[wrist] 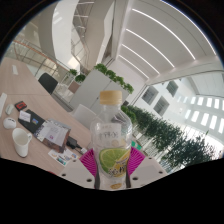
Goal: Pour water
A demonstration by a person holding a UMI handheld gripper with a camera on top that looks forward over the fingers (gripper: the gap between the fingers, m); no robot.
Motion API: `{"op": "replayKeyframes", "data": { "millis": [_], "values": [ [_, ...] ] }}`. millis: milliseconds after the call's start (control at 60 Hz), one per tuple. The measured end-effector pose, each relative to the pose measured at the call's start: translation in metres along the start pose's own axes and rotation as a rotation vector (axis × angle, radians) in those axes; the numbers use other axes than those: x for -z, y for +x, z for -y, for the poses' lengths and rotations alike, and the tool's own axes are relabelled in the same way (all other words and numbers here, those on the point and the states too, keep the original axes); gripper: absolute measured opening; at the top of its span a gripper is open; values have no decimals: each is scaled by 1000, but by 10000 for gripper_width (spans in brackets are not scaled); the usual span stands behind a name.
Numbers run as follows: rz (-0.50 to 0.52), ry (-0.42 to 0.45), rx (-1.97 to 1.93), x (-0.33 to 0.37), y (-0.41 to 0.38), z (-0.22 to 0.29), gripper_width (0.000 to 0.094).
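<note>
A clear plastic bottle (111, 135) with a white cap and a label showing a lime slice stands between my fingers, tilted with the whole view. My gripper (111, 161) is shut on it: both pink pads (90, 160) press on its lower body at either side. The bottle is held up high in the air, above the desks. A white cup (21, 143) stands on a desk off to the left, well below and beyond the fingers.
An office spreads out beyond: a desk (45, 135) with a notebook, papers and small items to the left, a row of green plants (160, 130) on partitions to the right, ceiling light strips above.
</note>
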State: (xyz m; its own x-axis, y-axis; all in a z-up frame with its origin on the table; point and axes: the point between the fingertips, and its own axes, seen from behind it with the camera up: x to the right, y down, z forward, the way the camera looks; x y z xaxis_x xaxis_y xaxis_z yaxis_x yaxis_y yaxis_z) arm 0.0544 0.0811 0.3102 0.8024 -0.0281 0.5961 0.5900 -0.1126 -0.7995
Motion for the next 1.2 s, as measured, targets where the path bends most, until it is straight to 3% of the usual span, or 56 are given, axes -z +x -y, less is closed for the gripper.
{"op": "replayKeyframes", "data": {
  "millis": [67, 167, 367, 533, 683, 950, 967, 1000, 1033, 1067, 1150, 1167, 1200],
  "values": [
    [6, -4, 246, 2, -33, 34, 342],
    [28, -40, 615, -14, -107, 44, 343],
    [95, -62, 1326, -34, -181, 21, 345],
    [111, -66, 1718, -38, -196, 26, 346],
    [117, -77, 1820, -48, -199, 31, 345],
    [149, -67, 1592, -58, -201, 28, 347],
    [131, -66, 1533, -53, -199, 24, 347],
    [189, -74, 1420, -59, -202, 27, 318],
    [148, -49, 1285, -53, -197, 31, 349],
    [175, -51, 1157, -70, -189, 41, 320],
    [143, -38, 710, -78, -163, 55, 355],
    [85, -20, 589, -62, -155, 53, 368],
    [118, -20, 392, -71, -150, 52, 376]
  ]
}}
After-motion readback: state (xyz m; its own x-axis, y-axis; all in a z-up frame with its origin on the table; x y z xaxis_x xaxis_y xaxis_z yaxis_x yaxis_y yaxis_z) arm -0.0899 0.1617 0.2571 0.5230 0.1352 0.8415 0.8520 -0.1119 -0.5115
